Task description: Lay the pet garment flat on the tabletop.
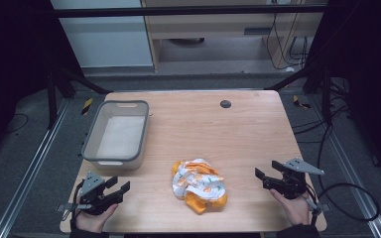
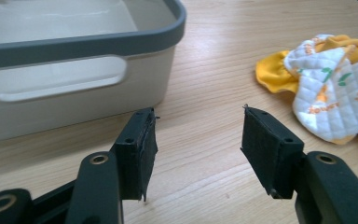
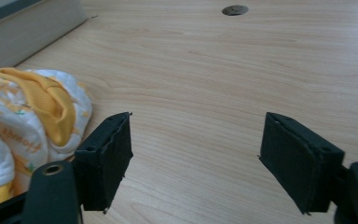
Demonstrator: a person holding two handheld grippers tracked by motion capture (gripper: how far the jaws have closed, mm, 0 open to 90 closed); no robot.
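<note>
Table, light wood, carries everything; landmark for all positions below is the crumpled cloth, white quilted fabric with orange lining, lying near the table's front edge at mid-width.

Bin, grey-rimmed and pale-walled, stands left of the cloth and farther back, apart from it, with nothing visible inside. In the left gripper view its near wall with the handle cut-out faces the jaws.

Left gripper rests on the table left of the cloth, well apart from it, jaws spread wide with nothing between them. Right gripper sits right of the cloth, likewise apart from it, jaws also spread and holding nothing.

Small dark grommet lies behind the cloth toward the far edge.

Judgement: step in hand looks like the first grasp on the cloth, probably for transfer to the bin.

- Approach low from both sides.
- Aim each pad pair at a raised fold rather than flat fabric.
- The orange hem facing the right gripper offers a thick ridge.
- Close fully before lifting; the quilted layers may slip if pinched shallow.
- Lift until the hanging part clears the bin rim.
</note>
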